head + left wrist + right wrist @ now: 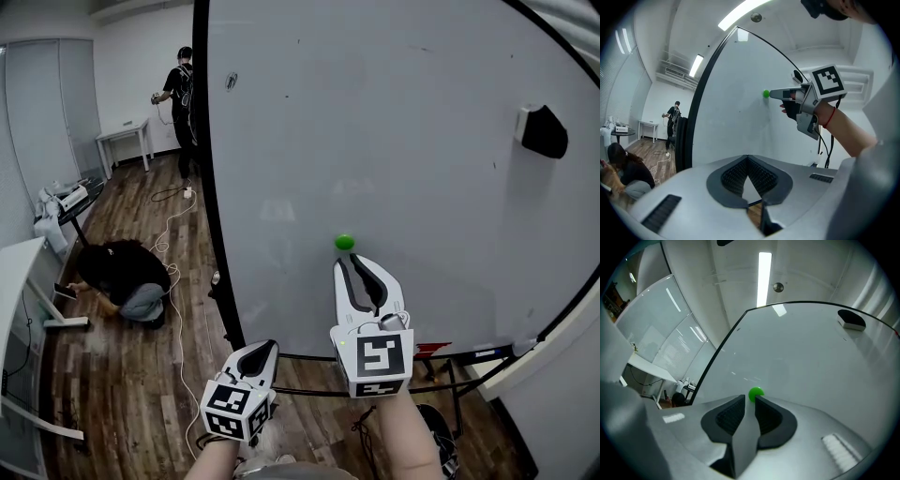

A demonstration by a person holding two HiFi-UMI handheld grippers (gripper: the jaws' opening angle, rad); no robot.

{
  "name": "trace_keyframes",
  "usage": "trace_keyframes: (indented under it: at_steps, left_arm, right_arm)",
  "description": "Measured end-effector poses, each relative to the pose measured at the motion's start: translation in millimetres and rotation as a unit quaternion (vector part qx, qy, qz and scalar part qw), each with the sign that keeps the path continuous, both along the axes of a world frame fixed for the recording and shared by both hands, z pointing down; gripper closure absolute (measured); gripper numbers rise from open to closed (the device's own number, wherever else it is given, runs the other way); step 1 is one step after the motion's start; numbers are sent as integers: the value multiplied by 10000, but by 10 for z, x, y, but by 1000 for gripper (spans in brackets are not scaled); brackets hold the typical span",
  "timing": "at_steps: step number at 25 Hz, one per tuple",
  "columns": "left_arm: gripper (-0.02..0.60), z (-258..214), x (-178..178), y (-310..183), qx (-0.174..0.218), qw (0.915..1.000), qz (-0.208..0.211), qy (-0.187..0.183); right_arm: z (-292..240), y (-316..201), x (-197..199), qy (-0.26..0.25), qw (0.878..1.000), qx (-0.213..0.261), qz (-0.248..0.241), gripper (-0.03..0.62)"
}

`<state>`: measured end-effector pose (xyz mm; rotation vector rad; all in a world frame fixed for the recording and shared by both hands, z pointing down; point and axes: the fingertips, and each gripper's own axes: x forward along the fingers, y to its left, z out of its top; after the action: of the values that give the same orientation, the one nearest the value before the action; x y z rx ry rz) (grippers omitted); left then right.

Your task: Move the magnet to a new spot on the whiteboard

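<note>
Nearest, low on the left, the white left gripper [266, 346] has its jaws closed together on nothing. Farther right, the white right gripper [352, 262] has its jaws narrowly apart. The small round green magnet [345, 242] sits just beyond their tips, on the large white whiteboard [394, 141].

The whiteboard [394, 141] is seen smooth and glossy (reflections show), the magnet [345, 242] smooth plastic, the floor [122, 375] grained wood.
</note>
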<state>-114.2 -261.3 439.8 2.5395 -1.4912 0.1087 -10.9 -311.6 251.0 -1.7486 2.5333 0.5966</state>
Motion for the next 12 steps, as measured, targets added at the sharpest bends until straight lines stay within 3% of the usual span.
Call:
trace_keyframes:
  at_steps: [6,12]
  left_arm:
    - [575,1,1,-30,-5,10000,41,42]
    - [575,0,-12,-34,-26,9999,58,92]
  right_arm:
    - [-80,-108,-3,406,9979,291,407,451]
    - [-162,-183,-64,788,9929,527,718,444]
